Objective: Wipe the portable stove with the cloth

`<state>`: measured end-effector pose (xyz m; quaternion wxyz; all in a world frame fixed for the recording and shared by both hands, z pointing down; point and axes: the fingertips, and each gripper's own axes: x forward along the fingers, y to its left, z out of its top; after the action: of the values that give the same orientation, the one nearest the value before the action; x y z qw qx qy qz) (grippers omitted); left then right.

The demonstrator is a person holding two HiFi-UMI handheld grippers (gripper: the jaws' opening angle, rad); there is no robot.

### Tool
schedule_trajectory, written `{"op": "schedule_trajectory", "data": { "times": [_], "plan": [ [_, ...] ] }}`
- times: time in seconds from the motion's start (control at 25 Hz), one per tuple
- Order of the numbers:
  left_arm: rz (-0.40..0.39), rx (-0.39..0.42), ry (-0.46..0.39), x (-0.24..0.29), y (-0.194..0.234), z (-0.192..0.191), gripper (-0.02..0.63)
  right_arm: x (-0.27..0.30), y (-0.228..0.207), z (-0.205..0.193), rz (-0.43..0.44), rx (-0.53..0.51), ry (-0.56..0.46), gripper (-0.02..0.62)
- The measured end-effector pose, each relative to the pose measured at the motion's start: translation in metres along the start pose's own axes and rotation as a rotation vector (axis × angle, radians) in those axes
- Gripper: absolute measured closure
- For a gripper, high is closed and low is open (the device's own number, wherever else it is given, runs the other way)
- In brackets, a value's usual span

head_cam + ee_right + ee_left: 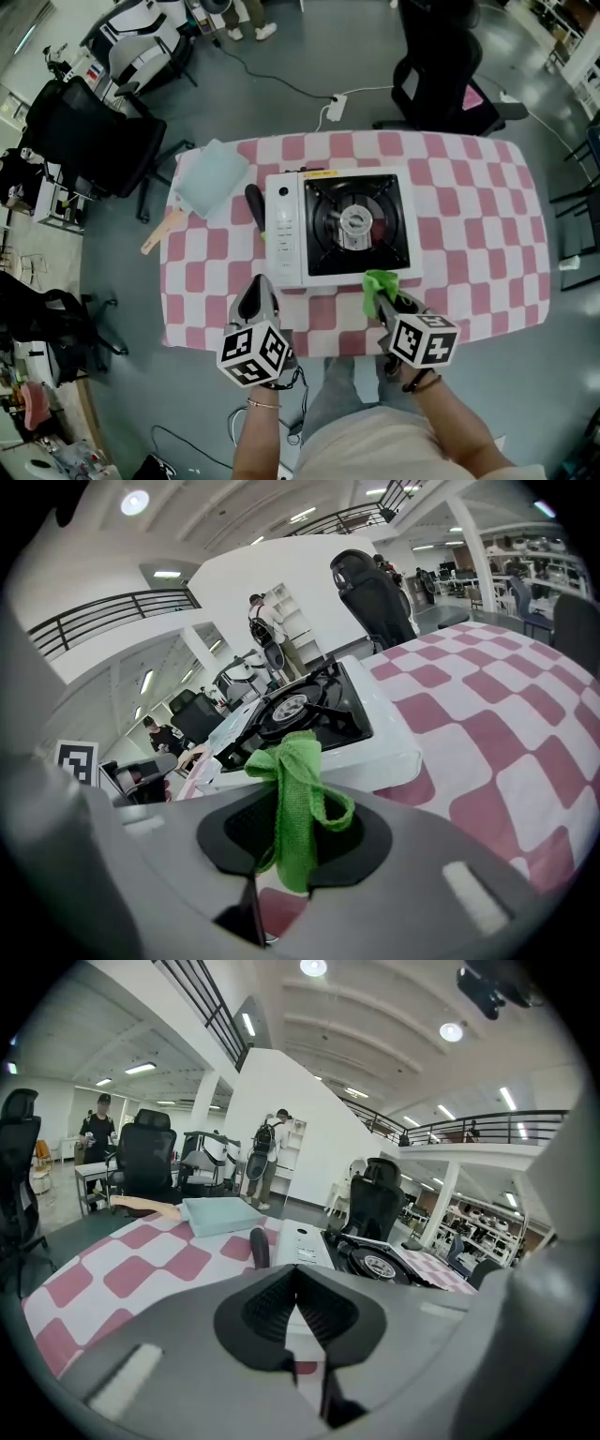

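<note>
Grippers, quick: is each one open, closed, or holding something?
Left gripper: shut, nothing between its jaws.
Right gripper: shut on the green cloth.

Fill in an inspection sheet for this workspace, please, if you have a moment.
Surface: table, pink-and-white checked cover.
Job's things: portable stove mid-table; green cloth at its near edge.
Clutter: pale blue flat item, wooden handle, black handle, all left of the stove.
Grippers: left gripper shut, empty; right gripper shut on that cloth.
Cables: white power strip and cable on the floor beyond the table.
Surroundings: black office chairs.
</note>
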<state>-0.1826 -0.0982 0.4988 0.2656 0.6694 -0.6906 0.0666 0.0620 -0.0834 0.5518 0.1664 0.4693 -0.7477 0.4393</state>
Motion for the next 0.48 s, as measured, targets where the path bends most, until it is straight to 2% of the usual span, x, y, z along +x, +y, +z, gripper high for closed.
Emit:
{"op": "schedule_trajectory", "data": {
  "times": [0.48],
  "plan": [
    [-0.039, 0.032, 0.01, 0.007, -0.027, 0.002, 0.606, -0.016, -0.03, 0.007, -0.042, 0.043, -0.024, 0.505]
  ]
}}
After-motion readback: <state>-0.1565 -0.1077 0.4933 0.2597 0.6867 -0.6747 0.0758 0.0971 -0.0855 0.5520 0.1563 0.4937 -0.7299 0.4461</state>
